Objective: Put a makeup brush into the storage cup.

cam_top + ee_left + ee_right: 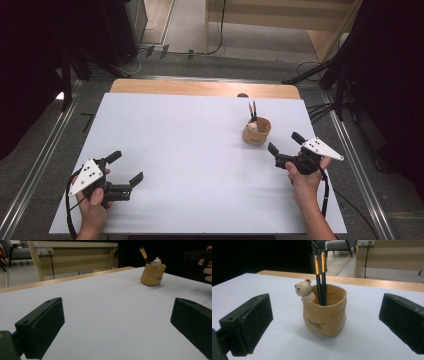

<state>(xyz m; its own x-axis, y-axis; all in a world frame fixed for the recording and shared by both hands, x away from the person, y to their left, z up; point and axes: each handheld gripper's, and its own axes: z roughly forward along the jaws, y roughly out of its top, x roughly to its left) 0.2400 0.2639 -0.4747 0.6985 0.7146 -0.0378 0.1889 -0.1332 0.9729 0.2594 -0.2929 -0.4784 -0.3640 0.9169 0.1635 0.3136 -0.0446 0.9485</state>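
Holder point(325, 315): tan, sack-shaped, probably ceramic | pens point(320, 277): two, upright | right tongs point(284, 142): wide | left tongs point(125, 167): wide

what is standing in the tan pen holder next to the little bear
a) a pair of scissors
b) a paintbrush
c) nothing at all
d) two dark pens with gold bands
d, two dark pens with gold bands stand upright in the pen holder beside the bear.

Right gripper point(285, 146), fingers spread, sits just beside the pen holder point(256, 132).
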